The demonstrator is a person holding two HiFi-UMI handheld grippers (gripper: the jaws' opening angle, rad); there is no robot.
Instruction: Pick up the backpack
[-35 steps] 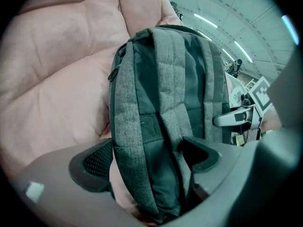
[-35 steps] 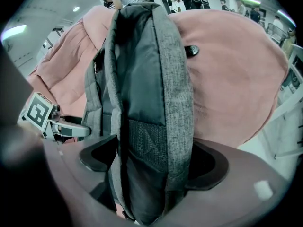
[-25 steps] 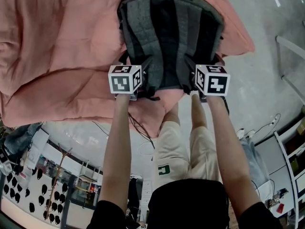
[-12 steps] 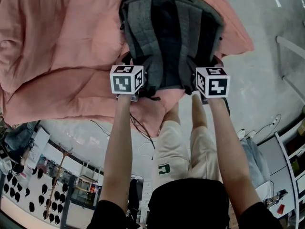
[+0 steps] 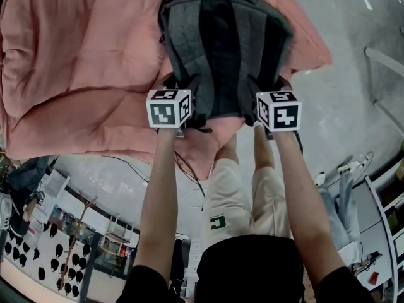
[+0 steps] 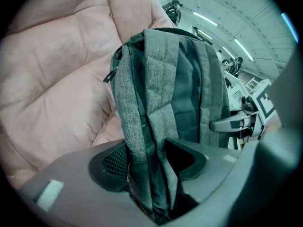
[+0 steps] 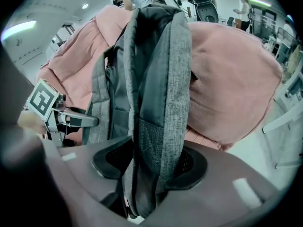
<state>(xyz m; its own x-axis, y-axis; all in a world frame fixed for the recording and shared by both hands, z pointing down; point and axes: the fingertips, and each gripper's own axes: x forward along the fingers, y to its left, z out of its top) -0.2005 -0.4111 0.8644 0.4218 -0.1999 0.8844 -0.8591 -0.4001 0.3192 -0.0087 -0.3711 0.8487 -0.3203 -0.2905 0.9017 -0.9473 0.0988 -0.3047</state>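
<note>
A grey and black backpack (image 5: 224, 43) lies straps-up on a pink quilt (image 5: 82, 62). Both grippers are at its near end. My left gripper (image 5: 178, 87) holds the left shoulder strap (image 6: 142, 126), whose grey fabric is bunched between the pads (image 6: 113, 160). My right gripper (image 5: 268, 87) holds the right shoulder strap (image 7: 158, 126), and the pads (image 7: 187, 162) press its padded part from both sides. Both sets of jaws have just been closing on the straps. The fingertips are hidden under the marker cubes in the head view.
The quilt (image 7: 227, 79) bulges beside the pack. The person's legs in beige shorts (image 5: 243, 194) stand below the grippers. Grey floor (image 5: 353, 87) lies to the right, with a white shelf (image 5: 386, 213) at the lower right and cables (image 5: 189, 175) by the feet.
Both grippers stay at the backpack's near end. The left marker cube has edged slightly to the right. The backpack lies much as before.
</note>
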